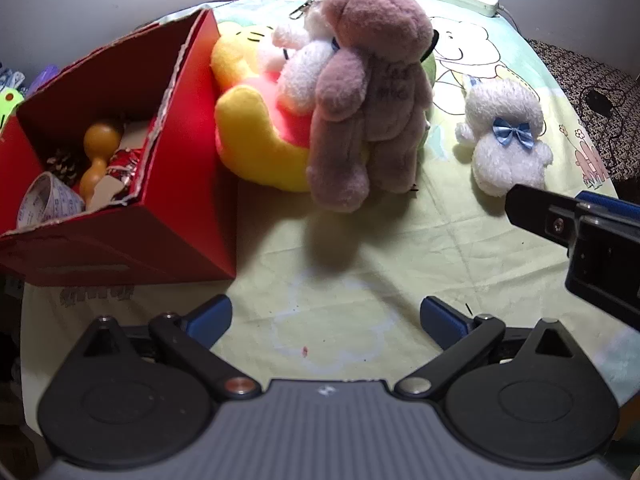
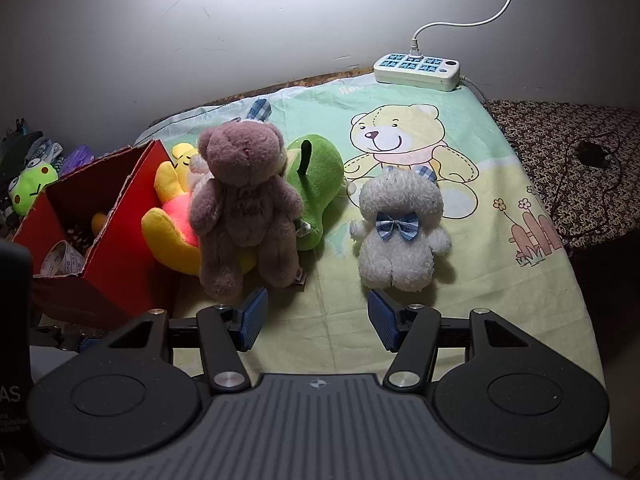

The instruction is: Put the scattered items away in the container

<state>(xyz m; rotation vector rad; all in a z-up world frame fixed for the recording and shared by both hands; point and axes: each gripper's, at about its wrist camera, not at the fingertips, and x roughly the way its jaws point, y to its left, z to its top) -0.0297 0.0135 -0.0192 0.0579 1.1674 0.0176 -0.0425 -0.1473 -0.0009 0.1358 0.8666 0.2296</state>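
Observation:
A red cardboard box (image 1: 132,236) (image 2: 108,260) stands at the left and holds a wooden gourd (image 1: 98,152), a tape roll (image 1: 46,200) and other small items. A brown teddy (image 1: 372,92) (image 2: 244,204) leans on a yellow and red plush (image 1: 256,128) (image 2: 172,232) beside the box. A green plush (image 2: 316,184) lies behind the teddy. A white plush with a blue bow (image 1: 508,140) (image 2: 400,228) lies to the right. My left gripper (image 1: 326,320) is open and empty, short of the teddy. My right gripper (image 2: 316,316) is open and empty, its right fingertip (image 2: 382,312) just before the white plush.
The toys lie on a cartoon-bear cloth (image 2: 460,280) over a table. A white power strip (image 2: 416,70) with a cable sits at the far edge by the wall. A frog toy (image 2: 30,188) and clutter lie left of the box. A patterned surface (image 2: 580,176) lies to the right.

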